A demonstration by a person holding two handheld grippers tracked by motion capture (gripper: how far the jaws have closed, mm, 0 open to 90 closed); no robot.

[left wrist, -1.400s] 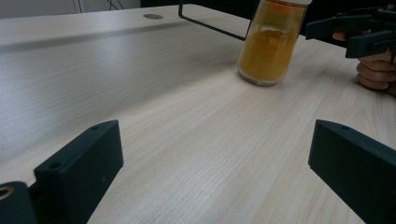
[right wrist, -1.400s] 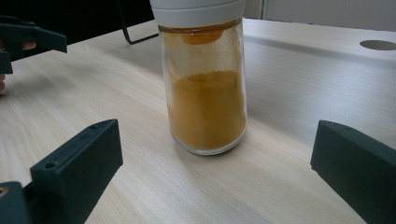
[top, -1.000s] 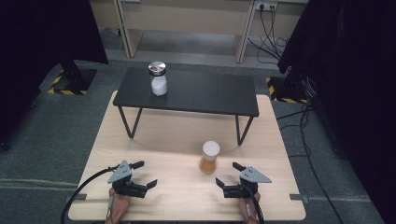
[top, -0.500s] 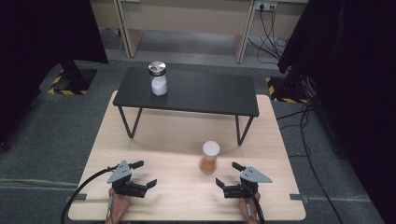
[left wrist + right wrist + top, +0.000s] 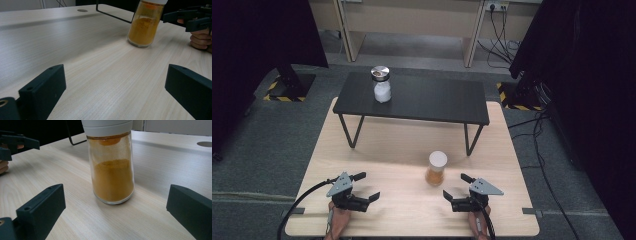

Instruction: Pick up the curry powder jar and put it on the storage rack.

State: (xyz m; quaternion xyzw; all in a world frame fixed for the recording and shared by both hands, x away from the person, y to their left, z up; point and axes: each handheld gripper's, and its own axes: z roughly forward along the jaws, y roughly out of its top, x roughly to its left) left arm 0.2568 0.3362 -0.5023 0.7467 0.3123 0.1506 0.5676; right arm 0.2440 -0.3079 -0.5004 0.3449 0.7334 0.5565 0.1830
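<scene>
A glass jar of orange powder (image 5: 436, 169) with a white lid stands upright on the wooden table (image 5: 382, 145), near its front middle. My right gripper (image 5: 455, 189) rests open just right of it, and in the right gripper view the jar of orange powder (image 5: 112, 177) stands close ahead between the jaws, untouched. My left gripper (image 5: 367, 186) lies open at the front left with nothing between its fingers; the jar of orange powder (image 5: 145, 25) shows farther off in the left gripper view. A second jar with white contents and a metal lid (image 5: 381, 85) stands on the black shelf (image 5: 437, 100).
The low black shelf on thin metal legs (image 5: 469, 137) spans the back half of the wooden table. Grey carpet surrounds the table, with black curtains and stands at both sides and cables (image 5: 539, 125) on the floor at the right.
</scene>
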